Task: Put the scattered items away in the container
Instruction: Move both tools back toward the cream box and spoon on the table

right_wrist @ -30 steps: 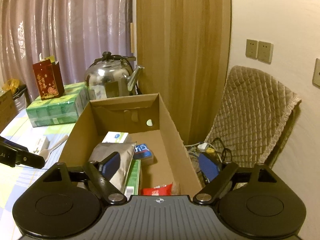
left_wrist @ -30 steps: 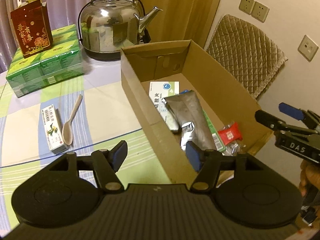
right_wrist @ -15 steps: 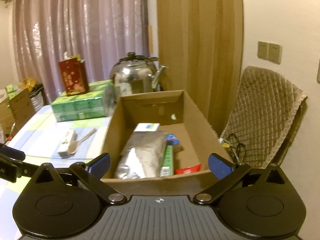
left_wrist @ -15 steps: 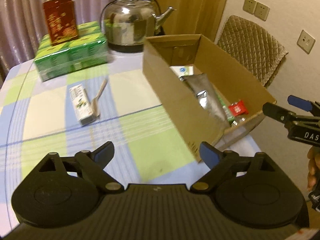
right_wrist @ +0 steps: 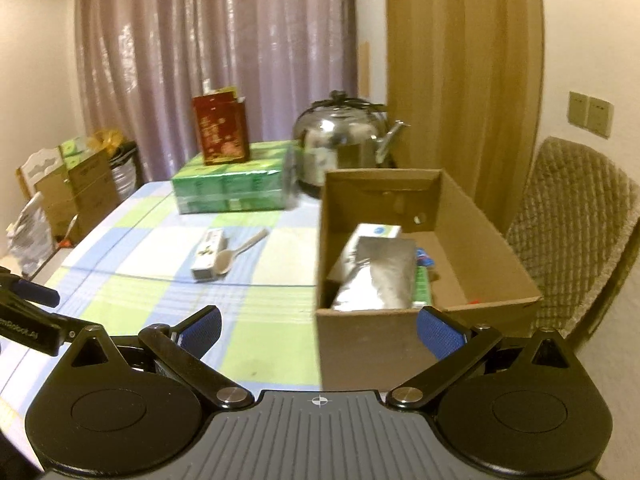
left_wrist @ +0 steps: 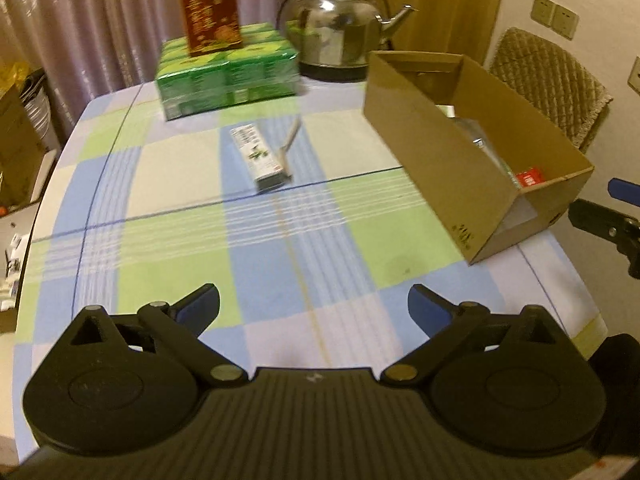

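Note:
An open cardboard box stands at the table's right edge, holding a silver pouch, a white carton, a green pack and a red sachet. A small white carton and a beige spoon lie side by side on the checked cloth left of the box. My left gripper is open and empty above the table's near part. My right gripper is open and empty at the box's near left corner.
A green multipack with a red box on top and a steel kettle stand at the table's far side. A padded chair is right of the box. Cardboard boxes sit left of the table.
Both grippers have pulled back and leftward from the box and have opened wider. The carton and spoon now lie further ahead in both views.

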Demonstrator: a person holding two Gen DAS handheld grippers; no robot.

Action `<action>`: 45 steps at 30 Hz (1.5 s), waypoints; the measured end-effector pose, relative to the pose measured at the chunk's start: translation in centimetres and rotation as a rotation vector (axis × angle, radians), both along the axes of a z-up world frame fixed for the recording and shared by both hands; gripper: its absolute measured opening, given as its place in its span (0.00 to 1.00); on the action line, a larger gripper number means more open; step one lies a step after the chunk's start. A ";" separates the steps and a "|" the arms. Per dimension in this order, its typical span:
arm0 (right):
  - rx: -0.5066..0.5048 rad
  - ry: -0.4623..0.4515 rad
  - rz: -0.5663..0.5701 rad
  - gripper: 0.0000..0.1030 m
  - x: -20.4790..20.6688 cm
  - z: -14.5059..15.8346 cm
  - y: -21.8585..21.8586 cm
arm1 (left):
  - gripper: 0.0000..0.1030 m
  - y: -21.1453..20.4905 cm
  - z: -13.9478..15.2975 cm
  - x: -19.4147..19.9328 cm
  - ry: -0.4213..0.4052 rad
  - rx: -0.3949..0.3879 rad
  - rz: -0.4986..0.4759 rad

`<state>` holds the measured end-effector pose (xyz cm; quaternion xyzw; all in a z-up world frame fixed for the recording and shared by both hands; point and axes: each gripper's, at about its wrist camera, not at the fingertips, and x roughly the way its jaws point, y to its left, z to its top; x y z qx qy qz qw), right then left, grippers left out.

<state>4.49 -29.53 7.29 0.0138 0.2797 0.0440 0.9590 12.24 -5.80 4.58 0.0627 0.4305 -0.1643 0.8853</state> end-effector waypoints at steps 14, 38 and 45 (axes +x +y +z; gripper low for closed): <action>-0.004 0.038 0.091 0.98 -0.8 -1.1 4.7 | 0.96 4.7 -0.9 -1.7 0.010 -0.006 0.076; -0.080 0.043 0.231 0.98 4.8 -3.7 10.0 | 0.96 7.4 -3.0 1.5 0.022 -0.005 0.101; -0.100 0.048 0.236 0.98 10.0 -5.6 11.1 | 0.96 7.3 -4.2 5.0 0.013 0.022 0.067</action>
